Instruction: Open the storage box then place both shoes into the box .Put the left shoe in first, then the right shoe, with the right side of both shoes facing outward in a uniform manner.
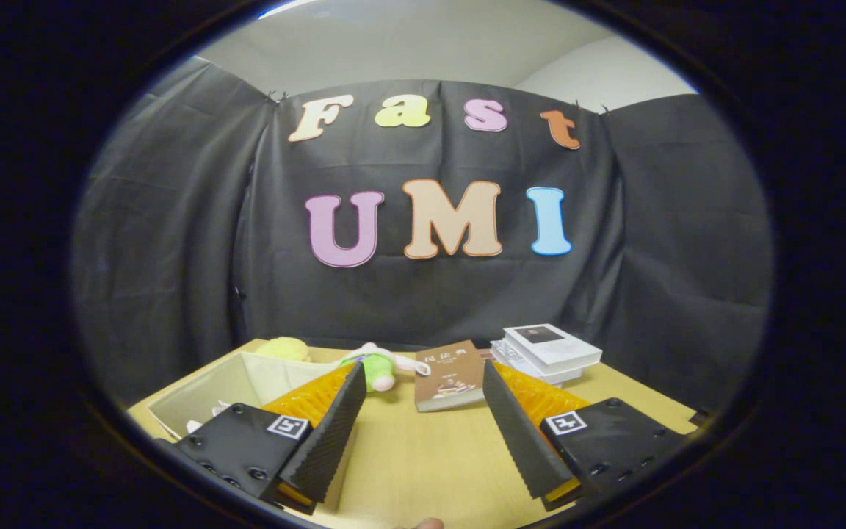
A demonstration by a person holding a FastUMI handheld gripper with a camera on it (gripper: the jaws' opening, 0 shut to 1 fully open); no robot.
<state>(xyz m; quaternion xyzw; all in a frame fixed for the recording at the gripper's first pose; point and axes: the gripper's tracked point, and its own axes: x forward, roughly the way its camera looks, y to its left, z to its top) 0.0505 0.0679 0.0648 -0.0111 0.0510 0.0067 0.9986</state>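
So the gripper (pixel 423 404) is spread wide with nothing between its fingers, hanging above the wooden table (pixel 423 455) and pointed at the back of the booth. The box (pixel 232 386) sits just to the left of the left finger — an open-topped fabric bin, no lid on it that I can see. There's something pale down inside it, but it's mostly hidden behind the finger, so I can't tell whether that's a shoe. Beyond the fingertips there's a stuffed toy (pixel 379 367), a brown book (pixel 449 375) and a stack of books (pixel 548 353). Progress-wise — the box looks open; whether either shoe is in it, these pictures don't settle.
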